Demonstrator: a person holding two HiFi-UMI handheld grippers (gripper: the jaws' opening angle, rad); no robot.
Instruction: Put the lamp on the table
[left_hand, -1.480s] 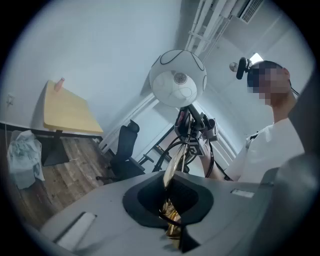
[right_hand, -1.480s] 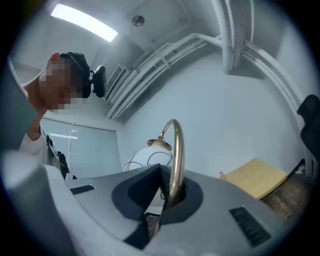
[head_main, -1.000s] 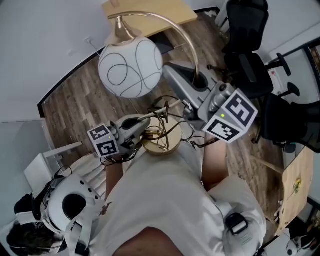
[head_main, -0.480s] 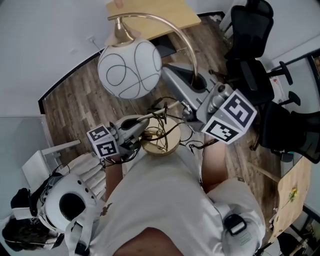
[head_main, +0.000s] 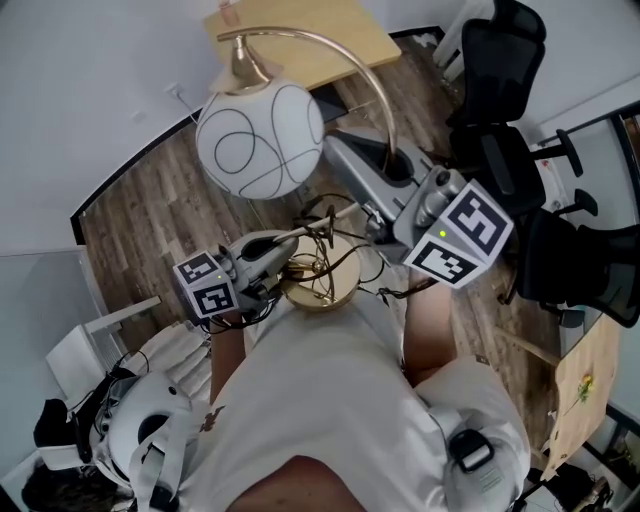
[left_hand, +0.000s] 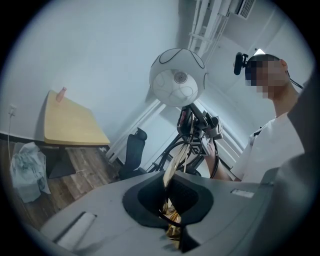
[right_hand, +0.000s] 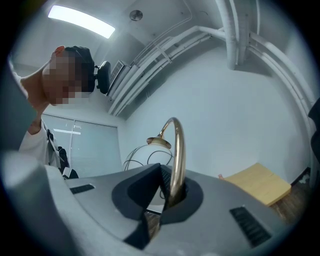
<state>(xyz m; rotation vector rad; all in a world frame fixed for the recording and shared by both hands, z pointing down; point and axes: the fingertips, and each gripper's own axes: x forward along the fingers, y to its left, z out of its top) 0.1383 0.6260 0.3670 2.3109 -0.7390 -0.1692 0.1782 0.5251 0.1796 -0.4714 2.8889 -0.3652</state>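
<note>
**Lamp held in both grippers, table ahead at twelve o'clock**

From the head view, my left gripper sits at eight o'clock from the lamp's round brass base. Its jaws are clenched on the rim of that base, and my forearm is bent across my torso with the tool about level. The lamp hangs in the air in front of me, its white globe at eleven o'clock and its dark cord bunched over the base. At two o'clock my right gripper is clamped on the curved brass stem, its nose tipped slightly upward.

The wooden table lies beyond the globe at twelve o'clock, well apart from the lamp.

To do this step well, I judge that both hands should travel together so the stem does not twist in my grip. The base should stay flat, the globe clear of the wall, and the base should land fully on the tabletop.
</note>
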